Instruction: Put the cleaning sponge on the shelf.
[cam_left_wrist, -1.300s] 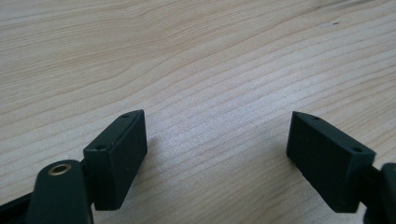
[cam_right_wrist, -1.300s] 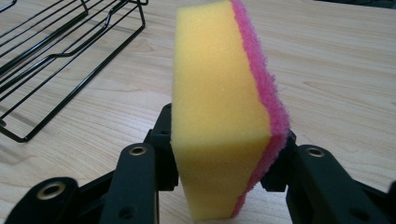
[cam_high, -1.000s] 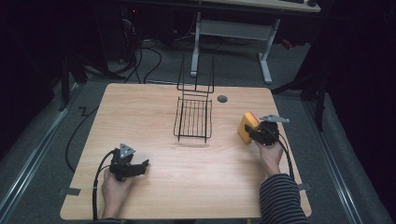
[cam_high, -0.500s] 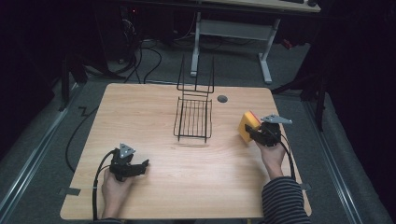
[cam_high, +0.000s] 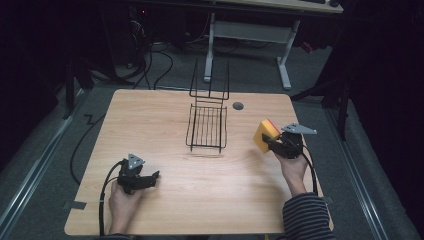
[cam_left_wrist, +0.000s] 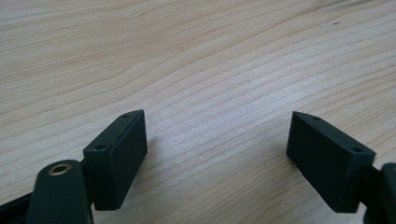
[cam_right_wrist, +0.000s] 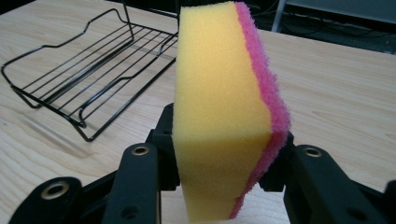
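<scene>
High view first, biggest things first: the wooden table (cam_high: 200, 200) carries a black wire rack (cam_high: 207, 126) near its far middle, with a small round grommet hole (cam_high: 238, 106) just beside the rack's far right corner. Against the pictures from a second ago, almost nothing has shifted; my right gripper (cam_high: 274, 143) sits at the same spot by the right edge and my left gripper (cam_high: 147, 179) rests as before at the near left. I read that as a pause with the grasp done and the carry toward the rack not yet begun.

My right gripper (cam_right_wrist: 224, 163) is clenched on the sponge (cam_right_wrist: 224, 107), which stands upright between the jaws, yellow foam on one face and a pink scouring layer on the other. The sponge (cam_high: 265, 135) is lifted clear of the wood, well apart from the rack (cam_right_wrist: 88, 79), which lies off to its left.

My left gripper (cam_left_wrist: 217, 149) is released, jaws spread wide over bare wood grain, holding nothing.

I can read no brand, label or writing on the sponge, the rack or the grippers.
</scene>
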